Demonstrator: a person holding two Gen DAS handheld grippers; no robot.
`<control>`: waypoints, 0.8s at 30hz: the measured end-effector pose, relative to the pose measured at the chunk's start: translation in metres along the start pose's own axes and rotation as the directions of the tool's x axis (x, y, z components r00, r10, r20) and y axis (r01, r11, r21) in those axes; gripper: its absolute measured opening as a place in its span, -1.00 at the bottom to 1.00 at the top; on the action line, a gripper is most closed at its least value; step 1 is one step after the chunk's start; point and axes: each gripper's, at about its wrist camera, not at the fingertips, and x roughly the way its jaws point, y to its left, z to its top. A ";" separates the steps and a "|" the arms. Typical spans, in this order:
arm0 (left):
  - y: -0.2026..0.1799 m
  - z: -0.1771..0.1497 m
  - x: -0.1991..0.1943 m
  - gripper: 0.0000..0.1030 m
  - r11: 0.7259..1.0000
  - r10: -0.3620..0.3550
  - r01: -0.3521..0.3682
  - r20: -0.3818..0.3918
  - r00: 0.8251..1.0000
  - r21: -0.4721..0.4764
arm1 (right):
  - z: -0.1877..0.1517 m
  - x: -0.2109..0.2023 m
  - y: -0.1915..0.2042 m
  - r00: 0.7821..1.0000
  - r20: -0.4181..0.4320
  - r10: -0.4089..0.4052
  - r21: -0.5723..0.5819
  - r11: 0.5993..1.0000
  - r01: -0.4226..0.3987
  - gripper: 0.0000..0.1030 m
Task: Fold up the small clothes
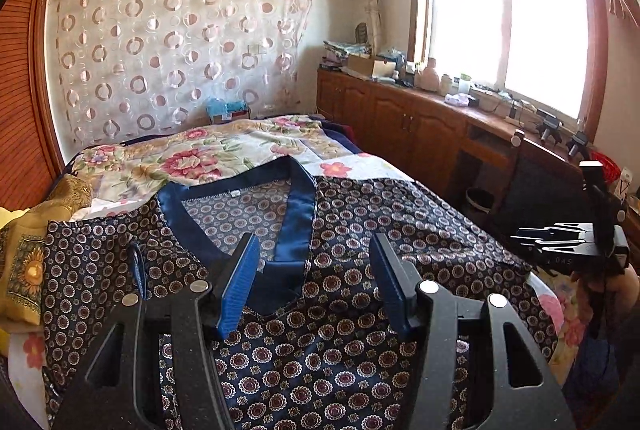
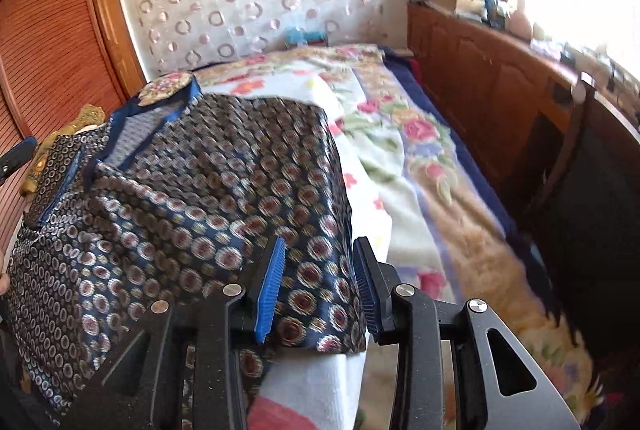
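Lying flat on the floral bedspread (image 1: pixel 224 153), the patterned top (image 1: pixel 360 226) faces up; left gripper (image 1: pixel 314 282) hovers spread above its collar, right gripper (image 2: pixel 320 284) spread over its edge

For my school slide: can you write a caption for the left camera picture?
Open left gripper hovering over a navy patterned top spread on a floral blanket.

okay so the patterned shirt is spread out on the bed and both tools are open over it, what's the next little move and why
Probably lower the right tool and shut it on the patterned shirt. Its open jaws already straddle the shirt's right edge, which lies flat on the floral blanket. The left tool hangs open near the blue collar, gripping nothing, so no fold can start yet.
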 end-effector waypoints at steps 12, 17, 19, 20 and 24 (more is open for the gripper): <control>0.002 -0.018 0.000 0.13 0.996 -0.080 0.076 -0.084 0.993 -0.048 | -0.003 0.004 -0.027 0.999 -0.009 0.052 0.052 0.997 -0.051 -0.96; 0.000 -0.016 -0.006 0.13 0.999 -0.039 0.038 -0.036 0.999 -0.034 | 0.004 -0.010 -0.008 0.998 0.065 -0.007 -0.035 0.999 0.009 -0.97; 0.001 -0.015 -0.011 0.13 0.999 -0.027 0.027 0.006 1.000 -0.029 | 0.008 -0.016 0.004 0.995 0.102 0.001 -0.073 0.997 0.007 -0.97; 0.001 -0.014 -0.013 0.13 1.000 -0.014 0.015 0.022 1.000 -0.024 | 0.013 -0.019 0.013 0.993 0.121 0.005 -0.098 0.995 0.007 -0.97; 0.005 -0.010 -0.018 0.13 0.999 0.033 -0.033 0.038 0.999 0.003 | 0.023 -0.024 0.050 0.985 0.161 0.055 -0.192 0.981 -0.023 -0.97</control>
